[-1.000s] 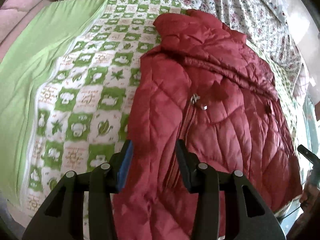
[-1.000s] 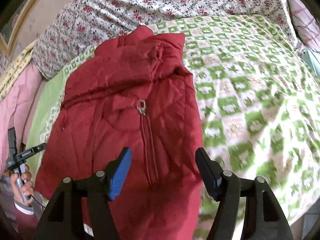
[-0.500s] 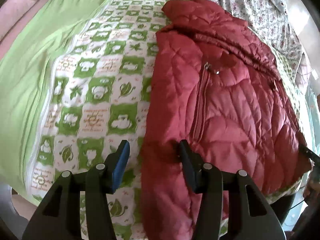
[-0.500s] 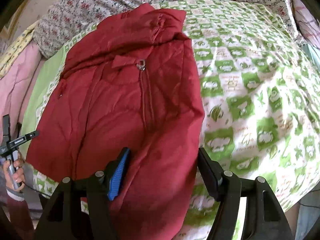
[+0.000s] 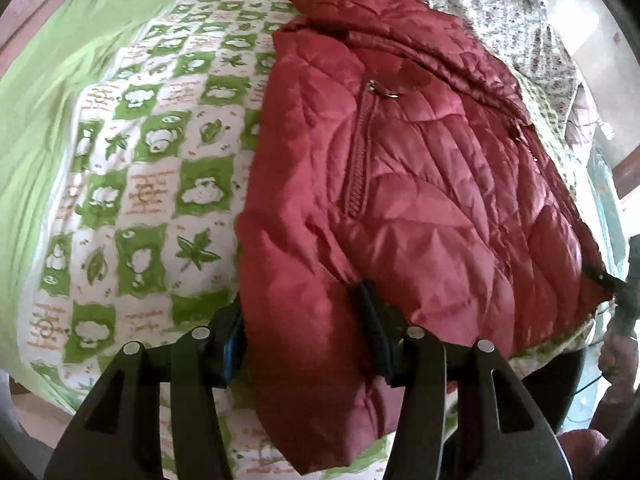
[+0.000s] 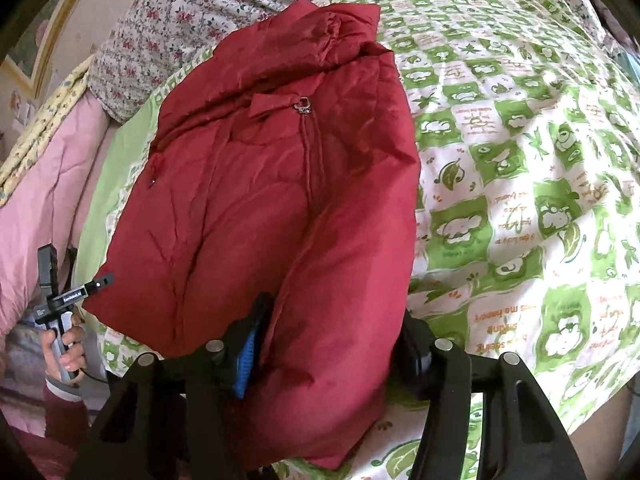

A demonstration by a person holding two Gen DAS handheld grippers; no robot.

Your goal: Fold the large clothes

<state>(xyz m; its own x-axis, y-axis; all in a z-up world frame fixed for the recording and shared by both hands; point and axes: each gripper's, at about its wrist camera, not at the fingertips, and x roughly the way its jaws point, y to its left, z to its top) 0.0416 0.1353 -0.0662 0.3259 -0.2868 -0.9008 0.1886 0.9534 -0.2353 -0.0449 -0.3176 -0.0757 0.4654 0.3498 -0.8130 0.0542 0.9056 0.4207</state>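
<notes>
Scene: a red quilted jacket (image 5: 420, 184) lies zipped, front up, on a bed (image 5: 132, 168) with a green-and-white checked cover; its collar points away from the person, its hem toward the near edge
Left gripper (image 5: 304, 328): half-open jaws astride one lower side of the jacket; the puffy fabric fills the gap and both pads press on it; the jaws have just been opening a little
Right gripper (image 6: 332, 340): jaws astride the other lower side in the same way, pads against the padding; they have just been closing on it
Step in hand: judged to be taking hold of both hem corners, ready to fold the bottom up toward the collar
Doing it well: bite deep enough to catch both layers, as slippery padding may squeeze out; lift both sides evenly so the zip (image 6: 310, 152) stays straight
Edges: the hem hangs at the near bed edge, so a slack grip could let it slide off
Open room: bare checked cover lies wide on one side of the jacket; on the other a narrow green strip, then a pink quilt (image 6: 44, 200); a floral pillow (image 6: 180, 12) sits just beyond the collar
</notes>
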